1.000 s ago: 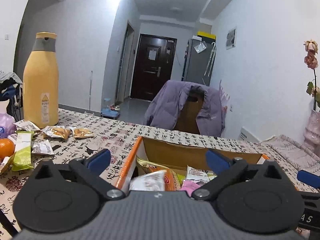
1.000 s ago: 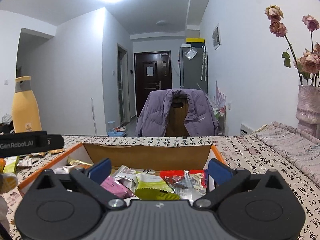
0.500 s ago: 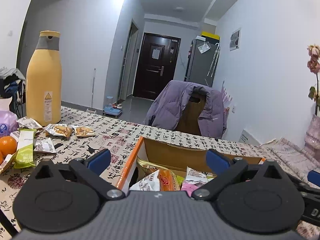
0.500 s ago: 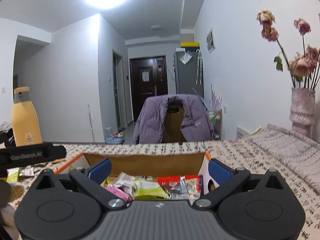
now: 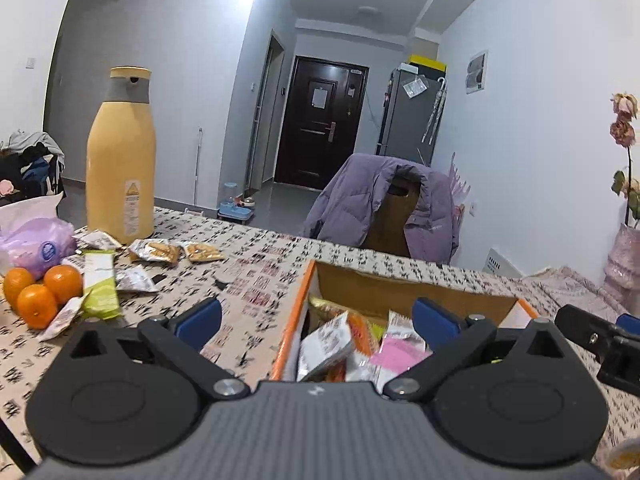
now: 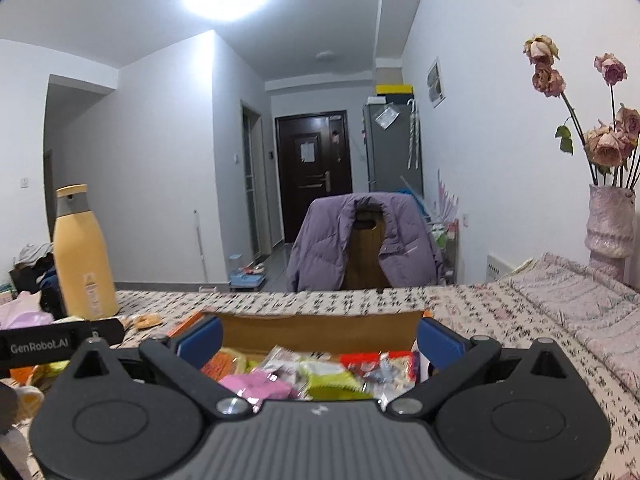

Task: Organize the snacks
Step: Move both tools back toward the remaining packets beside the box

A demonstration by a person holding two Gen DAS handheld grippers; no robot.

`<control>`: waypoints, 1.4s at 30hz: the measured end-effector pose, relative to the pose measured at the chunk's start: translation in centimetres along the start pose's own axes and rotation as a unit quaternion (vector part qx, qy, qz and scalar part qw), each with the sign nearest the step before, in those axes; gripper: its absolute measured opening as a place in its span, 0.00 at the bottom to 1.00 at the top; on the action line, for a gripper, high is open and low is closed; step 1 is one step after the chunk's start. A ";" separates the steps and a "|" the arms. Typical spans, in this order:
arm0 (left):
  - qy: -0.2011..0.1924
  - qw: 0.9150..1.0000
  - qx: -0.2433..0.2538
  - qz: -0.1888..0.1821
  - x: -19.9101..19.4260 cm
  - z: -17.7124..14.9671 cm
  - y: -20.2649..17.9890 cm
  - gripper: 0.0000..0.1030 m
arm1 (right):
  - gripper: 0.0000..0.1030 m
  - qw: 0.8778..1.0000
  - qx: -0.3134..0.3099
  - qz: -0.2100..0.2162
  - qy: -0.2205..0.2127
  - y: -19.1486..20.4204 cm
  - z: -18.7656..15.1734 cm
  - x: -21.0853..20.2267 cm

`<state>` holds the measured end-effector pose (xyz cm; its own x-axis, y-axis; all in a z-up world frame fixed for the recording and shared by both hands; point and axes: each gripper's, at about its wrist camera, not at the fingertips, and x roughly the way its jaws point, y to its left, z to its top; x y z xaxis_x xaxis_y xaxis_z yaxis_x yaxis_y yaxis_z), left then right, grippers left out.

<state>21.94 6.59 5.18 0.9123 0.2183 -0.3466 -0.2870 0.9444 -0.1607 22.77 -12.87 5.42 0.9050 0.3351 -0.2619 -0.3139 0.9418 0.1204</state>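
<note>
An open cardboard box with an orange rim point(image 5: 298, 304) point(image 6: 320, 330) sits on the patterned tablecloth and holds several snack packets, among them a pink one point(image 5: 396, 354) point(image 6: 256, 386) and a green one point(image 6: 330, 382). Loose snack packets point(image 5: 154, 250) and a green packet point(image 5: 100, 284) lie on the table to the left. My left gripper point(image 5: 318, 318) is open and empty, above the box's left edge. My right gripper point(image 6: 320, 338) is open and empty, just in front of the box.
A tall yellow bottle point(image 5: 120, 160) point(image 6: 84, 256) stands at the back left. Three oranges point(image 5: 38, 292) and a purple bag point(image 5: 38, 246) lie at the left edge. A vase of dried roses point(image 6: 610, 220) stands at the right. A chair with a purple jacket point(image 6: 366, 240) is behind the table.
Both grippers have pulled back and drifted: the left view shifted left, showing more of the oranges and loose packets. The right gripper rose slightly. Both stay open.
</note>
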 end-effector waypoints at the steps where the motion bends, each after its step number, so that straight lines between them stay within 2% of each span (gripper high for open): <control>1: 0.002 1.000 0.001 -0.001 -0.4 -0.2 0.3 1.00 | 1.00 1.000 -0.001 0.002 0.006 0.1 -0.2 -0.3; 9: 0.028 0.999 0.017 -0.010 -2.7 -2.5 2.9 1.00 | 1.00 0.999 -0.020 -0.009 0.050 1.3 -2.9 -2.5; 14: 0.052 0.998 0.034 -0.012 -3.1 -4.0 4.5 1.00 | 1.00 0.996 -0.029 -0.021 0.083 2.0 -5.3 -3.3; 21: 0.063 0.996 0.055 -0.019 -3.4 -5.4 6.3 1.00 | 1.00 0.993 -0.031 -0.030 0.112 2.8 -7.2 -3.7; 33: 0.073 0.996 0.031 -0.030 -2.5 -6.9 8.3 1.00 | 1.00 0.989 -0.040 -0.040 0.137 4.6 -7.8 -2.7; 42: 0.082 0.996 0.014 -0.017 -2.1 -7.2 9.1 1.00 | 1.00 0.984 -0.049 -0.025 0.172 6.1 -7.2 0.2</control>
<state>15.27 12.98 -2.17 0.8604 0.1441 -0.4888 -0.2459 0.9575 -0.1505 18.99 -6.82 -0.79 0.7751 0.2614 -0.5752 -0.3125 0.9499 0.0106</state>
